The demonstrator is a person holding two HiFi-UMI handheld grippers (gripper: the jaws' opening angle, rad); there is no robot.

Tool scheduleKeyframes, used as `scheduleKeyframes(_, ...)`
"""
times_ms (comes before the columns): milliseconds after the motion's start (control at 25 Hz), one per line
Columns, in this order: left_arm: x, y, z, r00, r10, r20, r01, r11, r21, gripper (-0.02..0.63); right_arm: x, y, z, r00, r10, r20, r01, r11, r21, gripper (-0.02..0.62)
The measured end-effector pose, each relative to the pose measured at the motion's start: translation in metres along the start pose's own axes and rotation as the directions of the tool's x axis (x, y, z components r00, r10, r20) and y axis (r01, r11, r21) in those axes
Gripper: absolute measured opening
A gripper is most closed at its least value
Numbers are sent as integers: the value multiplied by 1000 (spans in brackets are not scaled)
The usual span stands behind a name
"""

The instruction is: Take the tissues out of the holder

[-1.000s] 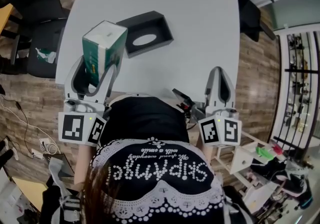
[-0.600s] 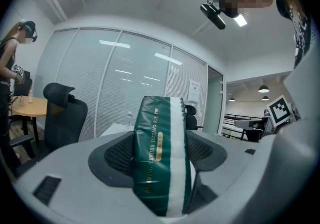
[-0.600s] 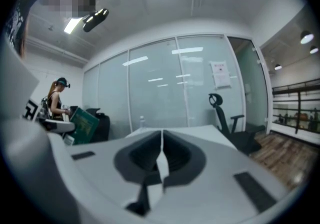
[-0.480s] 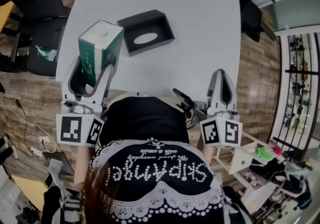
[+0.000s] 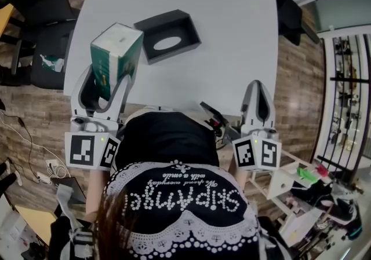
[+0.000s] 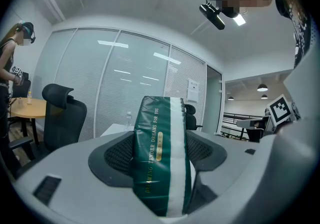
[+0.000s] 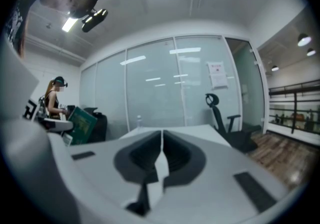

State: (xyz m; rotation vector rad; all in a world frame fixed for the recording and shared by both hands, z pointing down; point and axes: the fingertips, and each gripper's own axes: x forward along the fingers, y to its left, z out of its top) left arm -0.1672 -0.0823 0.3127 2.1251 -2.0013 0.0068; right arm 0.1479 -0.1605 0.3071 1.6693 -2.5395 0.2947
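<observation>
Left gripper [image 5: 107, 82] is at the bench's [image 5: 232, 27] near-left edge. Jaws pinch the green tissue pack [image 5: 116, 56], pads on its two broad sides, pack upright and held up off the bench, out of the holder. Black holder [image 5: 168, 37] sits on the bench just right of and beyond the pack, not touching it. It's open side up, with the oval slot showing inside. Right gripper [image 5: 257, 99] is at the near-right edge, well apart from both, jaws pressed together on nothing.
</observation>
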Motion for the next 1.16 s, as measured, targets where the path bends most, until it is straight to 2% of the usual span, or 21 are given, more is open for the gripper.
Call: scheduleKeyframes(1160, 4, 5, 1, 1000, 6, -6, -6, 1000, 6, 344, 7, 0, -1, 1000, 0, -16, 0, 1000, -14, 34)
